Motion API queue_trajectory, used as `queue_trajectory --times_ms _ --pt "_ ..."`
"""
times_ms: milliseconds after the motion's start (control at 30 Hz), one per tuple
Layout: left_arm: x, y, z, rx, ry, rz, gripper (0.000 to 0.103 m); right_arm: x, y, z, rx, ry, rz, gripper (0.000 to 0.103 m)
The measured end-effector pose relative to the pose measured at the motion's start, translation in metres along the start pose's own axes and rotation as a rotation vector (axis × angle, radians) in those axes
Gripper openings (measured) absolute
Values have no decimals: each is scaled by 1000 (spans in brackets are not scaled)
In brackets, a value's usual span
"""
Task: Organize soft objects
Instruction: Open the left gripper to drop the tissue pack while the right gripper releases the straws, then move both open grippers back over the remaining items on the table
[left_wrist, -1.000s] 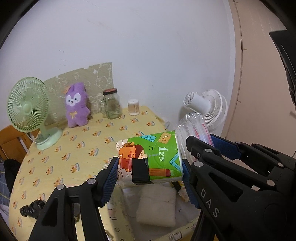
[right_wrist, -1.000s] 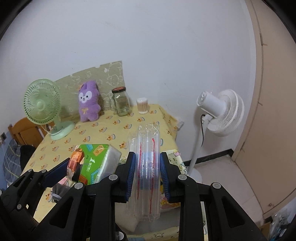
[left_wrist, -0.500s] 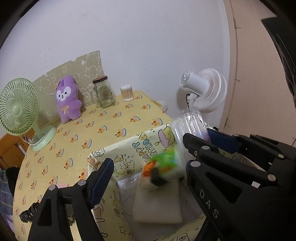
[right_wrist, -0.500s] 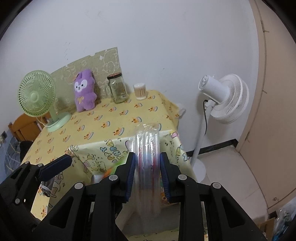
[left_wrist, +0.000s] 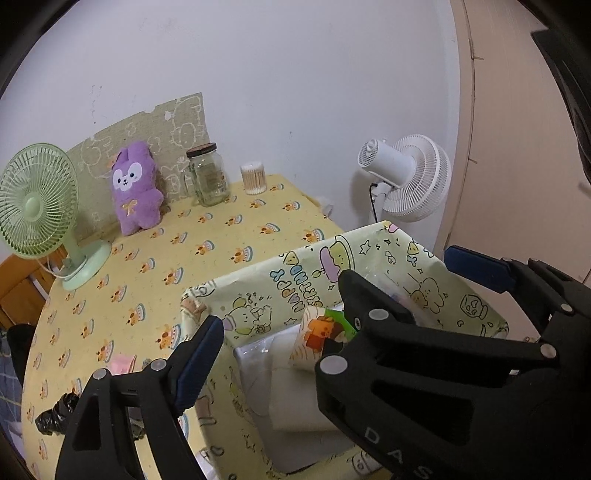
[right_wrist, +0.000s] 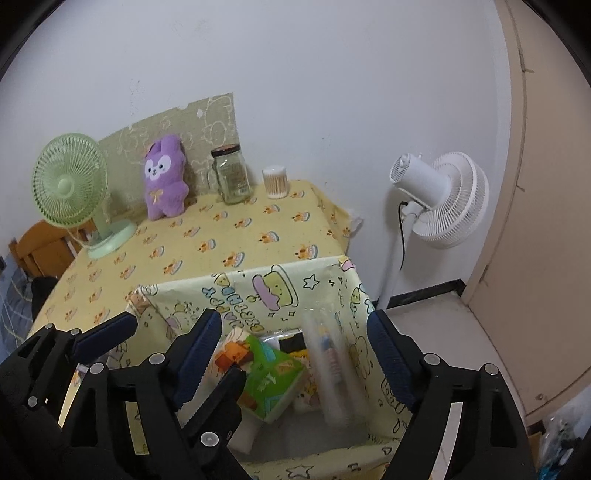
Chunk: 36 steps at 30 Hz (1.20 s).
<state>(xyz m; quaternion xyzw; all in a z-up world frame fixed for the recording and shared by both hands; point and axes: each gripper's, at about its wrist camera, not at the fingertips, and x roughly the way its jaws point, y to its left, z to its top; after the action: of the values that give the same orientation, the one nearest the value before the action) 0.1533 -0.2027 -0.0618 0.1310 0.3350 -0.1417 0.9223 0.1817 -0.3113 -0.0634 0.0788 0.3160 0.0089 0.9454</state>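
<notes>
Grippers both spread: your left gripper (left_wrist: 280, 332) and right gripper (right_wrist: 295, 350) have just been opening, nothing pinched. Tissue pack (right_wrist: 266, 373) and clear packet (right_wrist: 328, 369) (blurred) sit lower centre inside storage box (right_wrist: 258, 295); packet may tip over the rim.

- Left tongs (left_wrist: 280, 332): two matte black plastic arms, angular and ribbed, with triangular cut-outs along their length.
- Each arm ends in a dark blue pad (left_wrist: 197, 363) with a fine sawtooth edge on its inner face.
- Round silver screw heads (left_wrist: 333, 365) sit at the pivots, two or three on each arm.
- The letters "DAS" are moulded in pale grey on the nearer arm's flank.
- Right tongs (right_wrist: 295, 360): the same build, black framework with open triangular windows.
- Its pads (right_wrist: 388, 358) are the same blue, long and flat, with serrated edges.
- Silver screws (right_wrist: 430, 358) dot its arms as well.
</notes>
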Motion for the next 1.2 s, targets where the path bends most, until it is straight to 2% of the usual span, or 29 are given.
queue_trajectory --times_ms 200,767,1200 --pt "-18 8 -3 -12 -20 -2 86 -14 12 0 -25 -3 -6 84" --pt "-79 34 -10 -28 -130 -1 86 -76 51 2 -63 -123 -18 84" --pt "-116 58 -19 -42 -181 7 86 -110 85 -1 -76 -160 -16 84"
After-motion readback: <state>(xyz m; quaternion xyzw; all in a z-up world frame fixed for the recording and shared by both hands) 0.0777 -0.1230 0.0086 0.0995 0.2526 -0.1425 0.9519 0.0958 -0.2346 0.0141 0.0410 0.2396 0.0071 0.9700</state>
